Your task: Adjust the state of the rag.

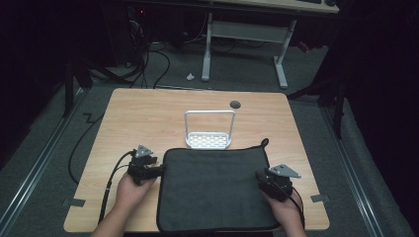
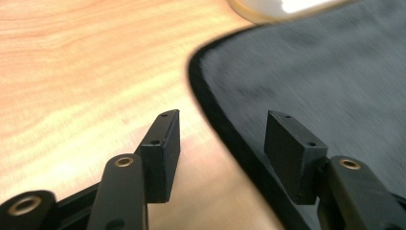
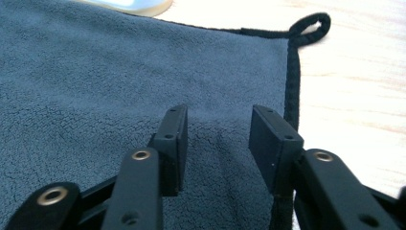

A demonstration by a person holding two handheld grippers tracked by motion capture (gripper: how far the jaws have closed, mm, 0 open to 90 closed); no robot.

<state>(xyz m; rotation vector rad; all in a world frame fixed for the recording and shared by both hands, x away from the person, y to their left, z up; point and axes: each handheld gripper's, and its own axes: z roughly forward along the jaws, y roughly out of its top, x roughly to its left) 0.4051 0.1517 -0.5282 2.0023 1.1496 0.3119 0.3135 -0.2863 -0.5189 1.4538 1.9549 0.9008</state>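
Fingers (image 2: 163,153) of the left gripper (image 1: 159,171) stand wide, straddling the towel's (image 1: 212,187) left hem; the right gripper (image 1: 260,178) gapes empty over the right hem. That towel lies flat on the table (image 1: 148,108), touching a rack (image 1: 209,129). Soft, light, floppy, I'd say; pinch the corded edges.

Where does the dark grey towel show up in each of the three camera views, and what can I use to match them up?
High view: the towel lies flat on the near middle of the table, between the two grippers.
Left gripper view: it takes the right side, its rounded corner edge running down between the open jaws.
Right gripper view: it covers the left and centre, its hemmed edge at right.
Shared landmark: the white rack at the towel's far edge.
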